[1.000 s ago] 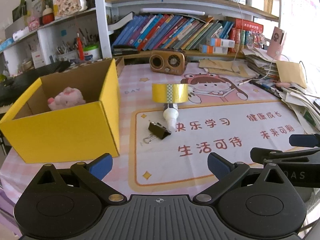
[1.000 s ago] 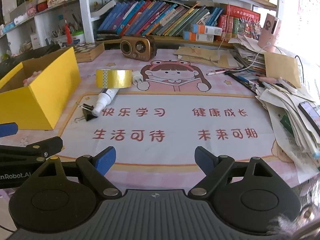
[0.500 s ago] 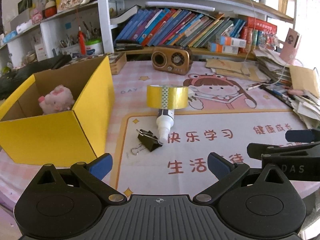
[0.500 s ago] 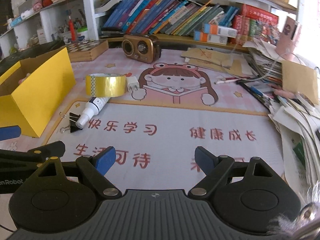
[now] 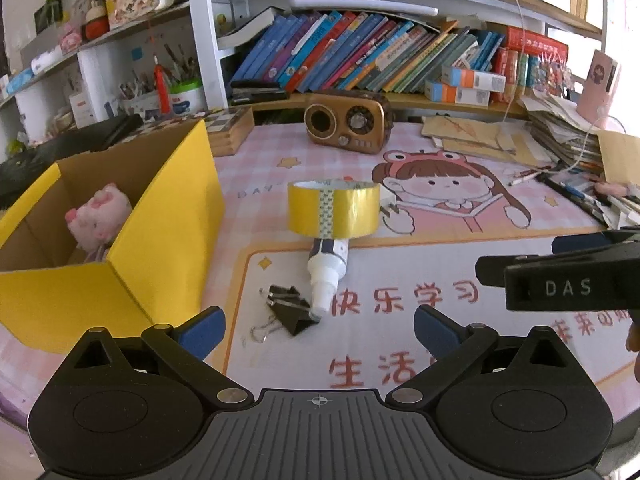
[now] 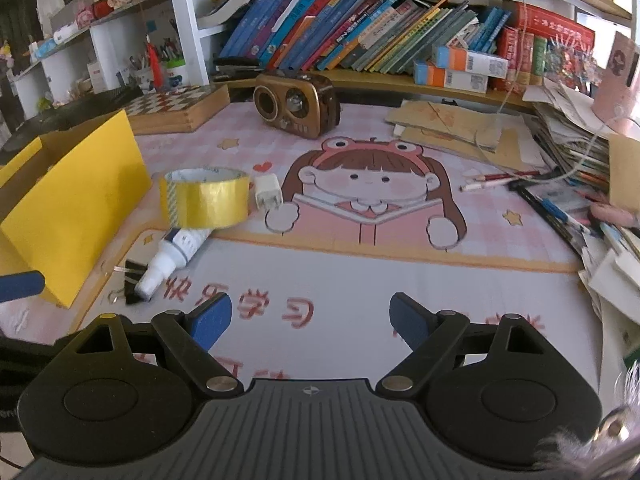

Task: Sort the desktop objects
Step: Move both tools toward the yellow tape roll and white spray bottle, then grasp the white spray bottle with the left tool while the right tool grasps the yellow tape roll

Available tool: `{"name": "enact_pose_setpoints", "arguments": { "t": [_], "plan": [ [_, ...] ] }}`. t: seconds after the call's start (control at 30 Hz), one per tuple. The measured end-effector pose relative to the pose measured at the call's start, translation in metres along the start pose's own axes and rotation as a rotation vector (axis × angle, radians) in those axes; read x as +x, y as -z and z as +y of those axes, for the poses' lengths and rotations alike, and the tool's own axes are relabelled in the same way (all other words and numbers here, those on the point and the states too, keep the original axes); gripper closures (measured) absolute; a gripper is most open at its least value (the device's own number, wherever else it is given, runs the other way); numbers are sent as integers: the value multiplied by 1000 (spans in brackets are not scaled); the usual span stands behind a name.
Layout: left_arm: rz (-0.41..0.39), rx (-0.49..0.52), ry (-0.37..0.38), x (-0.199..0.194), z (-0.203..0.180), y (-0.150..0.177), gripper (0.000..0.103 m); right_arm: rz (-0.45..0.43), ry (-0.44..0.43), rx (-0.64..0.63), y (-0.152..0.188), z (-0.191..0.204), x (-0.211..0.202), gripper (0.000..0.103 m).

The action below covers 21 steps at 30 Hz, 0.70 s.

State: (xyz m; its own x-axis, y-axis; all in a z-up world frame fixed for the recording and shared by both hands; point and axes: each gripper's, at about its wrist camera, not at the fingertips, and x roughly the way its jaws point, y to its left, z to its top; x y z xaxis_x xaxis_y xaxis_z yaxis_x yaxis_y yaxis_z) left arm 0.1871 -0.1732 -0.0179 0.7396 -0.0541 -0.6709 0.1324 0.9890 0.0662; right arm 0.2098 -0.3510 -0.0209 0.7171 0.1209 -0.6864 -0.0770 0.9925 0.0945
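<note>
A yellow tape roll (image 5: 333,209) (image 6: 205,197) stands on edge on the pink desk mat (image 5: 400,264). In front of it lies a small white bottle (image 5: 326,270) (image 6: 172,257), its tip beside a black binder clip (image 5: 289,309) (image 6: 130,280). A white charger plug (image 6: 267,191) lies just right of the roll. The open yellow cardboard box (image 5: 160,216) (image 6: 80,204) on the left holds a pink plush toy (image 5: 98,216). My left gripper (image 5: 319,327) is open, hovering short of the clip. My right gripper (image 6: 310,317) is open over the mat's printed text, with nothing between its fingers.
A brown retro radio (image 5: 347,124) (image 6: 298,105) sits at the back, with a wooden chessboard box (image 6: 176,108) to its left. Stacks of papers and pens (image 6: 580,184) crowd the right side. Bookshelves (image 5: 380,60) line the back wall.
Both grippers have moved forward toward the tape, bottle and clip, which now look larger and nearer. The objects on the mat have not moved, and both grippers stayed open.
</note>
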Motion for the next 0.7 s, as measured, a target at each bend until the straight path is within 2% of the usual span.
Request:
{"name": "enact_pose_setpoints", "arguments": {
  "t": [0.13, 0.33, 0.7],
  "plan": [
    [4, 24, -21, 14, -6, -8, 3, -8, -23, 4, -14, -9, 11, 17],
    [-5, 27, 15, 30, -10, -17, 13, -30, -59, -11, -37, -17, 23, 16],
    [-2, 46, 26, 58, -11, -29, 39, -54, -168, -83, -68, -6, 45, 10]
  ]
}}
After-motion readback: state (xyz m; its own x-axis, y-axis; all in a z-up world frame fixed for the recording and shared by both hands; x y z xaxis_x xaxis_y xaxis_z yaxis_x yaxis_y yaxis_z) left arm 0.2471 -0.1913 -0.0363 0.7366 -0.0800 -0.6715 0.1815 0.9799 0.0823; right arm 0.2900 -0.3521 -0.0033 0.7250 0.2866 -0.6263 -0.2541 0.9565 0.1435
